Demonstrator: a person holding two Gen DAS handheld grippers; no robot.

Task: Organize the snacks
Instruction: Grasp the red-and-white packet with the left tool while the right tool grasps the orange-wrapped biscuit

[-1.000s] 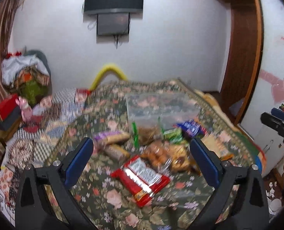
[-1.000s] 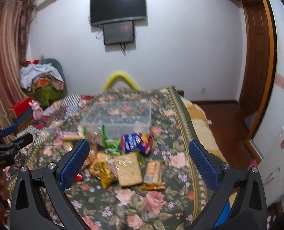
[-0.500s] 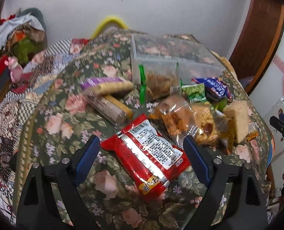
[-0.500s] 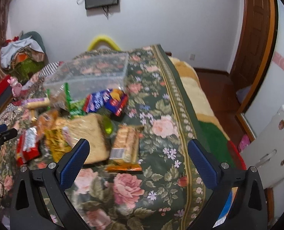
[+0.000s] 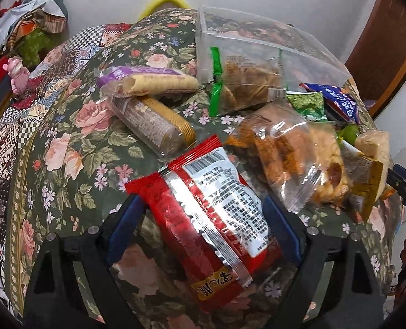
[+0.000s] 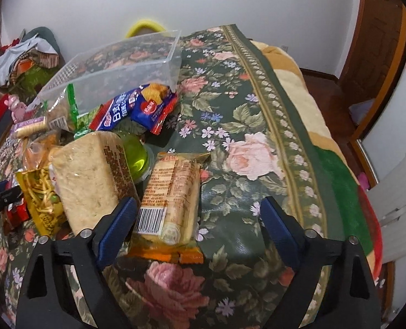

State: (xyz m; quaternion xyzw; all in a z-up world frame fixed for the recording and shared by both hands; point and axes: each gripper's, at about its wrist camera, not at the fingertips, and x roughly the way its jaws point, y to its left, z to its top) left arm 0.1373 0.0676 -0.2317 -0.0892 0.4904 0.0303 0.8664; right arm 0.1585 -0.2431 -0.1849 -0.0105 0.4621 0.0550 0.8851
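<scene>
Several snack packets lie in a heap on a flowered blanket in front of a clear plastic bin (image 5: 257, 35), also in the right wrist view (image 6: 126, 54). My left gripper (image 5: 204, 219) is open, with its fingers on either side of a red and silver packet (image 5: 213, 205). My right gripper (image 6: 197, 216) is open; its left finger sits beside an orange biscuit packet (image 6: 172, 192), which lies between the fingers toward the left. A pale cracker block (image 6: 87, 175), a blue packet (image 6: 137, 107) and a green jelly cup (image 6: 135, 156) lie nearby.
Two long biscuit rolls (image 5: 153, 104) and a clear bag of fried snacks (image 5: 290, 153) lie in the left wrist view. The blanket (image 6: 257, 126) drops off to the right toward a white cabinet (image 6: 400, 164). Clutter sits at the far left (image 5: 24, 33).
Both grippers have dropped down and forward toward the snack heap. The left one now straddles the red packet, the right one has reached the orange biscuit packet. Both stay open.
</scene>
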